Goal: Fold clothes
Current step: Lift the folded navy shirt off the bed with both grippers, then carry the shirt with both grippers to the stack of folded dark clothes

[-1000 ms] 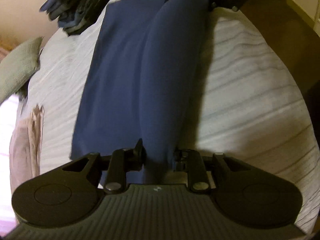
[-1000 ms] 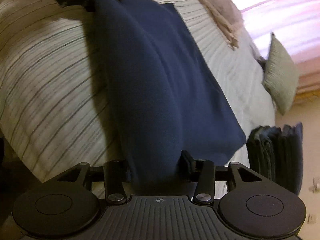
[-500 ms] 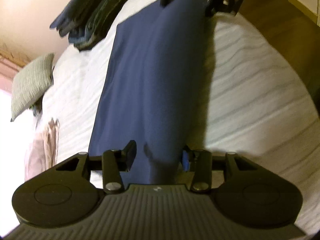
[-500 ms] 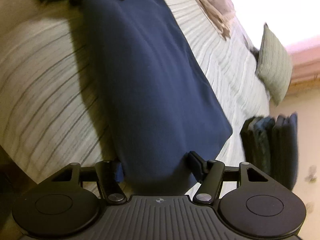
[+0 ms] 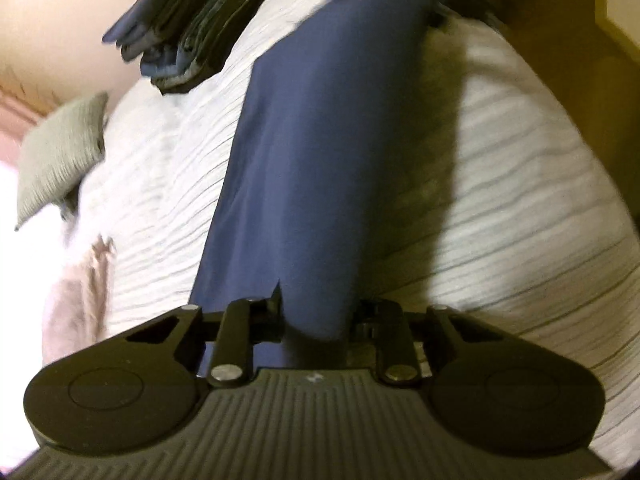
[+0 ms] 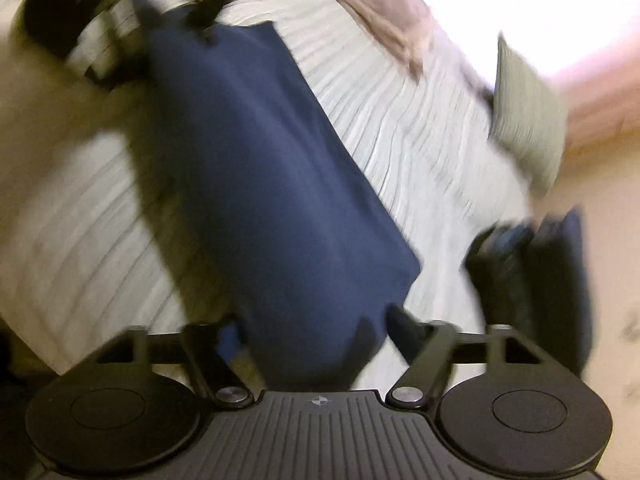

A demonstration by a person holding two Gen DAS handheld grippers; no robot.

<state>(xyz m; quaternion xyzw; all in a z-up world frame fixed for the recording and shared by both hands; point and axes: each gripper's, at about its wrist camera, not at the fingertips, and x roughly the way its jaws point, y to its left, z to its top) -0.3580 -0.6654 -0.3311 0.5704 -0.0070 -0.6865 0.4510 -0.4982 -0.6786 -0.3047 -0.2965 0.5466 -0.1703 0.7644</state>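
A navy garment [image 5: 320, 140] lies lengthwise on the striped bed [image 5: 500, 220], its near long edge raised and casting a shadow. My left gripper [image 5: 318, 308] is shut on one end of that raised edge, cloth bunched between the fingers. In the right wrist view the same garment [image 6: 260, 180] runs toward the right gripper [image 6: 316, 336], whose jaws stand wide apart with the cloth end lying between them. Each gripper shows as a dark blur at the far end of the other's view. The right wrist view is blurred.
A stack of folded dark clothes [image 5: 192, 32] sits near the bed's far side, also seen as the dark stack [image 6: 532, 272]. A grey-green pillow [image 5: 60, 160] and a beige cloth [image 5: 76, 300] lie beyond the garment. Wooden floor [image 5: 580, 40] borders the bed.
The right gripper's jaws have spread wide around the cloth end. The left jaws widened briefly, then narrowed on the cloth again. Both views have swung and the right one blurs.
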